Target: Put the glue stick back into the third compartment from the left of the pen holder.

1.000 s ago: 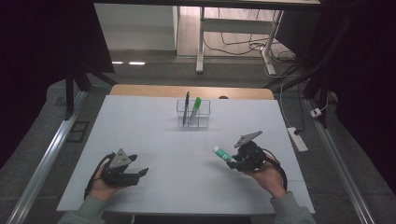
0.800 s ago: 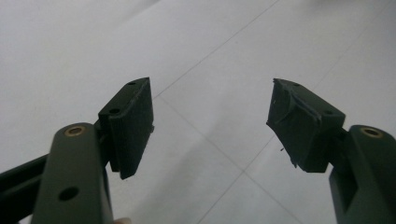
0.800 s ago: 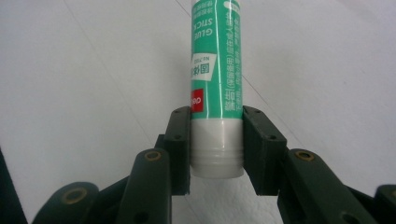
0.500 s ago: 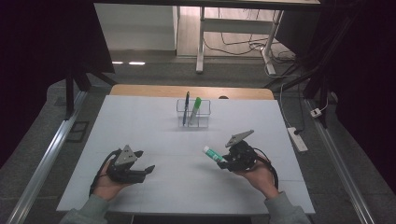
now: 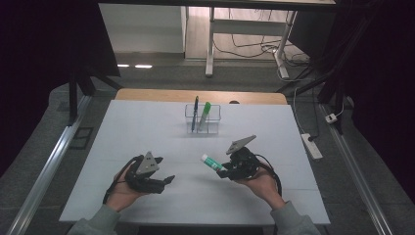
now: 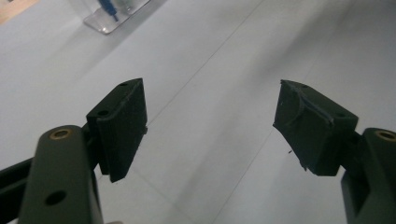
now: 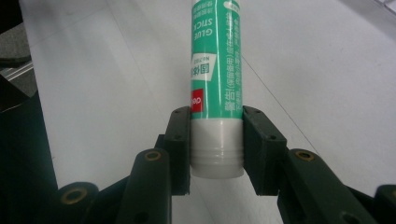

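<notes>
A green and white glue stick (image 7: 215, 70) is clamped near its white end between the pads of my right gripper (image 7: 217, 144), which is shut on it. In the high view that right gripper (image 5: 222, 171) holds the glue stick (image 5: 211, 161) over the table, pointing to the left. My left gripper (image 5: 169, 180) hovers at the front left. In the left gripper view its jaws stand wide apart and have just been opening, with nothing between them and only bare table under the left gripper (image 6: 210, 126). A clear holder (image 5: 202, 119) at the back holds a blue pen (image 5: 195, 112) and a green marker (image 5: 204, 115).
The white table (image 5: 147, 127) has a wooden strip (image 5: 147, 94) along its far edge. A white power strip (image 5: 311, 146) lies on the floor to the right. A metal rail (image 5: 44, 171) runs along the left side. A corner of the clear holder (image 6: 112, 18) shows at the upper left.
The right gripper has carried the glue stick leftward toward the middle of the table. The left gripper has moved right, lifted a little, and its jaws have spread wider.
</notes>
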A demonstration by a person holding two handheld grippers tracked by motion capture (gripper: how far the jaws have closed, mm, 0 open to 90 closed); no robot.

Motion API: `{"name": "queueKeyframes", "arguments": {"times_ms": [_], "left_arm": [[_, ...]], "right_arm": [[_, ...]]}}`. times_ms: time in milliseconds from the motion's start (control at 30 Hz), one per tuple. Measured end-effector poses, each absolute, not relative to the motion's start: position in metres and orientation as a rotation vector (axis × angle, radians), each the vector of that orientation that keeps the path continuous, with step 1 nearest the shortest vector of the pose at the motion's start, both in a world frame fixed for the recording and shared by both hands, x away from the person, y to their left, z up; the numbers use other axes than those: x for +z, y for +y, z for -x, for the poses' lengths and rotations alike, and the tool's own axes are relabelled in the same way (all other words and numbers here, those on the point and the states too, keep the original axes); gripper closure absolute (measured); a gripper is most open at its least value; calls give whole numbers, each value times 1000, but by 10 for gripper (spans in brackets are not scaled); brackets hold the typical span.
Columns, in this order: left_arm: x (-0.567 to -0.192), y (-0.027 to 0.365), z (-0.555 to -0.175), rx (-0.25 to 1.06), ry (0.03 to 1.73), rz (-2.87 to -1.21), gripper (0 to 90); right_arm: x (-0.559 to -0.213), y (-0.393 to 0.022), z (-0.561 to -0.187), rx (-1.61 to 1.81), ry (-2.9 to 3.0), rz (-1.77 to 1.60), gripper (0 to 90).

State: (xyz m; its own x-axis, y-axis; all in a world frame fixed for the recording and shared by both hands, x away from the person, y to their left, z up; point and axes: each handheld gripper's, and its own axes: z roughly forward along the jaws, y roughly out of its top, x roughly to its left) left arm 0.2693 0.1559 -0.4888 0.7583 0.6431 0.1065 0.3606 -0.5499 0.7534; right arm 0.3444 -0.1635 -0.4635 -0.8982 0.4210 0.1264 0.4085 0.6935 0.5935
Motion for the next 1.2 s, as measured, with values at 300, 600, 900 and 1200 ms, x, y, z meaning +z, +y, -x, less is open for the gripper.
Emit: {"name": "queueKeyframes", "arguments": {"times_ms": [300, 600, 900, 1200], "left_arm": [[-491, 136, -274, 475, 704, -2235, 248], [-488, 123, -276, 515, 648, -2245, 253], [-488, 108, -277, 571, 545, -2295, 271], [-491, 98, -283, 582, 488, -2343, 279]], "right_arm": [[-466, -151, -346, 999, 2891, -685, 652], [-467, -134, -347, 962, 2927, -652, 653], [-475, -120, -351, 887, 2987, -636, 652], [-476, -109, -349, 844, 3040, -580, 652]]}}
